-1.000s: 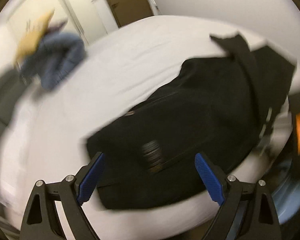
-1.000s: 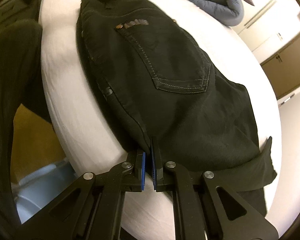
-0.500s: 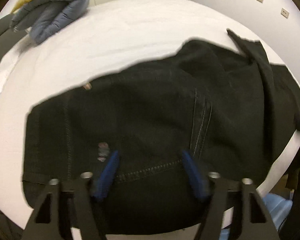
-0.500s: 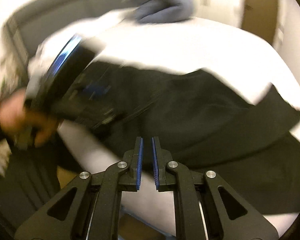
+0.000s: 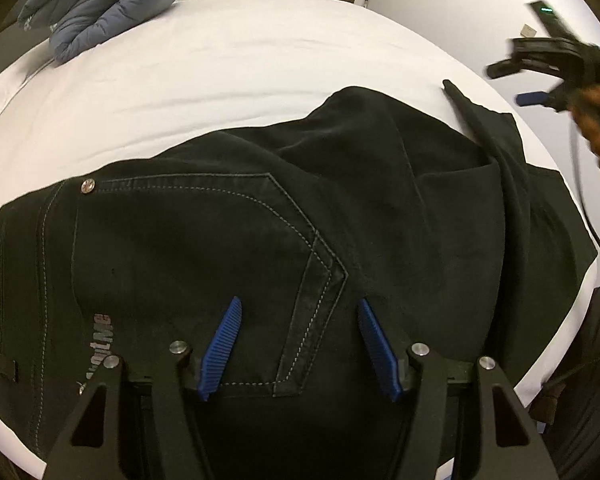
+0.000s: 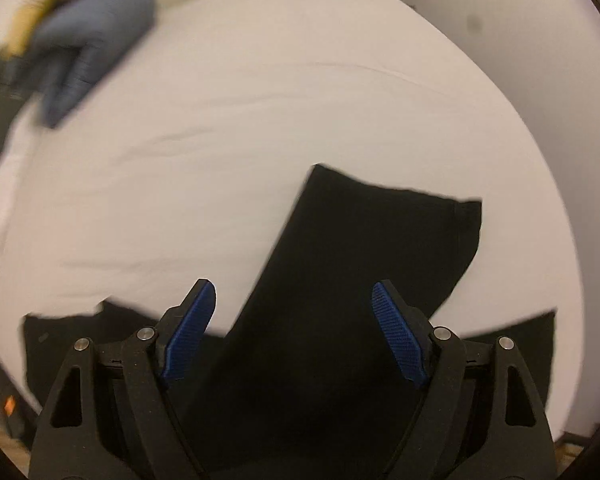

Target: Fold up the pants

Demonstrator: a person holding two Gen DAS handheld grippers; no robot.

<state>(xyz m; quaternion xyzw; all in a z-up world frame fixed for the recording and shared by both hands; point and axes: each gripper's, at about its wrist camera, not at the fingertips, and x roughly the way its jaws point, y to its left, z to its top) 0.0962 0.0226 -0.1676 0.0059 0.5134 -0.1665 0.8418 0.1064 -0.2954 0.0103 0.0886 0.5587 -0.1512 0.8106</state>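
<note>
Pants [image 5: 260, 216], black denim, lie spread across the white bed [image 5: 220, 60] with the seat end nearest you; the back pocket [image 5: 204, 248] with its pale stitching faces up, and a folded-over leg [image 6: 364, 248] reaches out over the sheet toward the far side; your left gripper [image 5: 298, 344] points down at the lower edge of that pocket, its blue pads [image 5: 220, 348] set a moderate way apart with the pocket corner showing between them; you cannot tell from this view whether the tips touch the cloth; your right gripper [image 6: 294, 332] hangs above the folded leg, its jaws have just been opening and now stand wide, nothing pinched between them; in the left view that same gripper appears at the far right edge, held in your right hand [image 5: 598, 120] above the bed's edge; a blue-grey puffy jacket [image 5: 108, 4] sits bunched at the far left corner of the bed, well apart from the pants.
</note>
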